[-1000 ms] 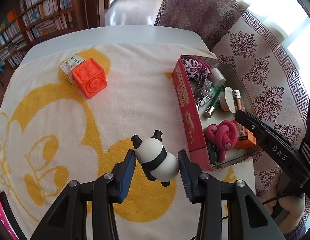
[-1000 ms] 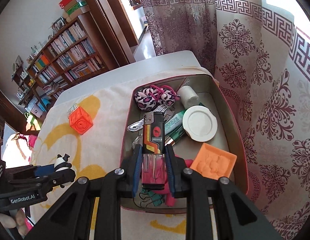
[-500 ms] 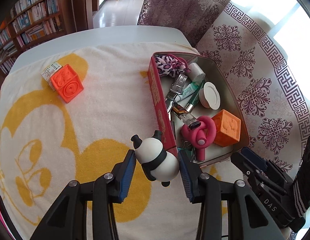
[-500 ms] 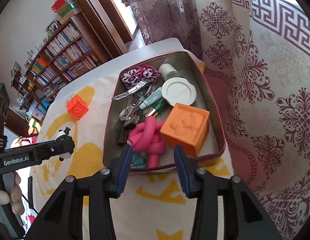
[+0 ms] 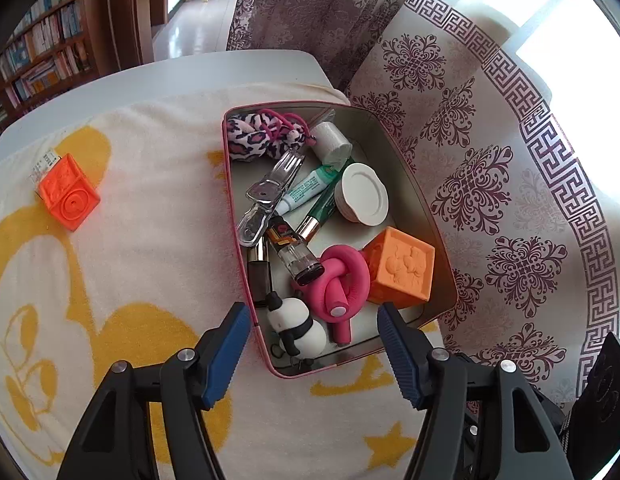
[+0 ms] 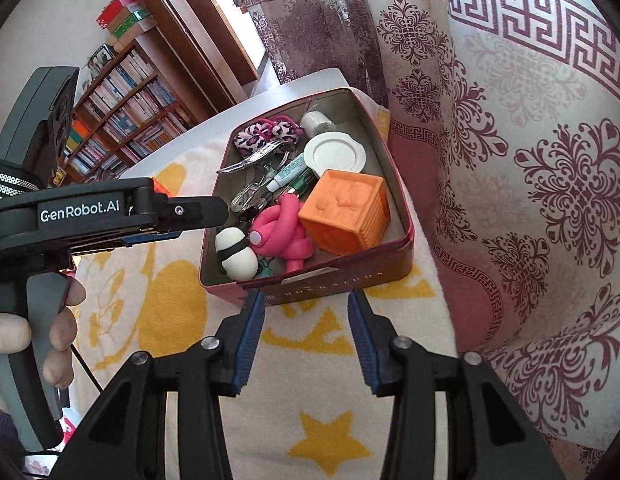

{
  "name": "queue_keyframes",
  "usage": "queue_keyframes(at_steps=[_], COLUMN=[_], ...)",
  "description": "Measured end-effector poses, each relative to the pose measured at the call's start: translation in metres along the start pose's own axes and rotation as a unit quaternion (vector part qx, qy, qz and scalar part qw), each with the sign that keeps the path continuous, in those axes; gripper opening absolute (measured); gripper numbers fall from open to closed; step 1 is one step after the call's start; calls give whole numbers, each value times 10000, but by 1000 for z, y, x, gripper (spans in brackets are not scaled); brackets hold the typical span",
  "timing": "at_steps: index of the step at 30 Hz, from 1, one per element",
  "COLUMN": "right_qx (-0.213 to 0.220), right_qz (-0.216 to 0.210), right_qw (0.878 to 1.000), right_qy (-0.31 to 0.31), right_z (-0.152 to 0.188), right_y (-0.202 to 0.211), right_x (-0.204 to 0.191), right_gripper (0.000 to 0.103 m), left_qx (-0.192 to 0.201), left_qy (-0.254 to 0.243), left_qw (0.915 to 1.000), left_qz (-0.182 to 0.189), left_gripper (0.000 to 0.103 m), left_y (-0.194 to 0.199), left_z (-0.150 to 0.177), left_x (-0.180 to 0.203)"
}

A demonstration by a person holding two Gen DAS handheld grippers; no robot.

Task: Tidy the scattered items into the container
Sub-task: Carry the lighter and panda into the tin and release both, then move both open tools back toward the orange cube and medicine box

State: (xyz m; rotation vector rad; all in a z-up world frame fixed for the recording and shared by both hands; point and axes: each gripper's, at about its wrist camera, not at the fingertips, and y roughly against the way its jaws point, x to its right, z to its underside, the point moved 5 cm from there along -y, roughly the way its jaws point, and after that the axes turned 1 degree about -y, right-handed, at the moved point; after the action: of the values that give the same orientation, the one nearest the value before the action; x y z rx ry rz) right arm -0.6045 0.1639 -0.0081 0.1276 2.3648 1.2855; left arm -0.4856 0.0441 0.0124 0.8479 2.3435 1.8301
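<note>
Two views. Left wrist: left gripper (image 5: pixel 312 322) has just been opening, ribbed blue pads wide apart, nothing pressed; smooth rounded panda toy (image 5: pixel 297 326) lies inside red metal tin (image 5: pixel 239 240) w/ knotted pink rubber toy (image 5: pixel 342 284) & embossed orange cube (image 5: pixel 402 268). Right wrist: right gripper (image 6: pixel 306 328) open & empty just short of tin's near wall; left gripper's body reads "GenRobot.AI".

Left gripper (image 5: pixel 312 344): matte black forked arms, ribbed blue pads, silver round screws at finger joints. Right gripper (image 6: pixel 306 338): same build, black arms, blue ribbed pads, silver screws. Left unit's side in right wrist view: white "GenRobot.AI" lettering, grey handle, black cable below, black-and-white striped strap. Hand (image 6: pixel 38 332) on handle.
</note>
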Motion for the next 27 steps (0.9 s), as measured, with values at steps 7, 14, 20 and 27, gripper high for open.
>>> queue_keyframes(at_steps=[7, 14, 20, 27], right_qx=[-5, -78, -134, -175], right_qz=[-76, -206, -297, -377], right_qw=[10000, 9996, 9988, 9979], right_qy=[12, 195, 372, 498], right_z=[-2, -5, -6, -5], right_y=[-2, -9, -16, -23], right_x=[-6, -27, -47, -71], right_gripper=[47, 47, 47, 58], left_qx=[24, 33, -15, -8], left_qy=[369, 568, 778, 985], left_qw=[9991, 9978, 9962, 9939], left_qz=[-212, -327, -391, -494], left_gripper=[67, 67, 67, 67], left_y=[8, 15, 20, 30], left_z=[6, 13, 21, 26], left_x=[-33, -55, -78, -108])
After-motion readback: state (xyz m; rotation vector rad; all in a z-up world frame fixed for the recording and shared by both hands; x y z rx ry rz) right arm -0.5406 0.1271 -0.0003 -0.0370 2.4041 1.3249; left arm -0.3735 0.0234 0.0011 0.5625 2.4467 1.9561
